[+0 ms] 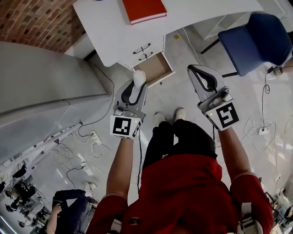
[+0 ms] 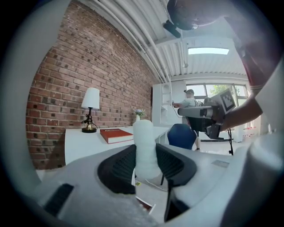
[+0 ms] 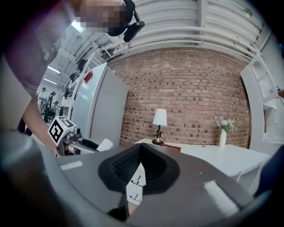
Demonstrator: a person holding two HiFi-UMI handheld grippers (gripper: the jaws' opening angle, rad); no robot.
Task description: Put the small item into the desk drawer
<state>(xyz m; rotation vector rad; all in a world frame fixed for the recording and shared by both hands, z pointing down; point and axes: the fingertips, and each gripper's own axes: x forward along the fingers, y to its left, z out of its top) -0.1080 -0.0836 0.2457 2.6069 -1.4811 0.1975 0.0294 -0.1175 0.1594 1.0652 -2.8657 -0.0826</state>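
A small white cylinder (image 1: 139, 77) stands upright between the pads of my left gripper (image 1: 137, 86), which is shut on it. In the left gripper view the cylinder (image 2: 145, 148) fills the gap between the dark pads. The white desk (image 1: 114, 32) lies ahead, and its lower drawer (image 1: 154, 67) is pulled open just beyond the cylinder, brown inside. My right gripper (image 1: 193, 70) hovers to the drawer's right, shut with nothing in it; its pads meet at the tip (image 3: 139, 148). In the right gripper view, two drawer fronts with dark handles (image 3: 135, 188) show below the pads.
A red book (image 1: 143, 9) lies on the desk, with a lamp (image 3: 159, 124) and a vase (image 3: 222, 132) further along it. A blue chair (image 1: 254, 39) stands to the right. A grey cabinet (image 1: 41, 77) is at the left. Cables (image 1: 94, 137) trail over the floor.
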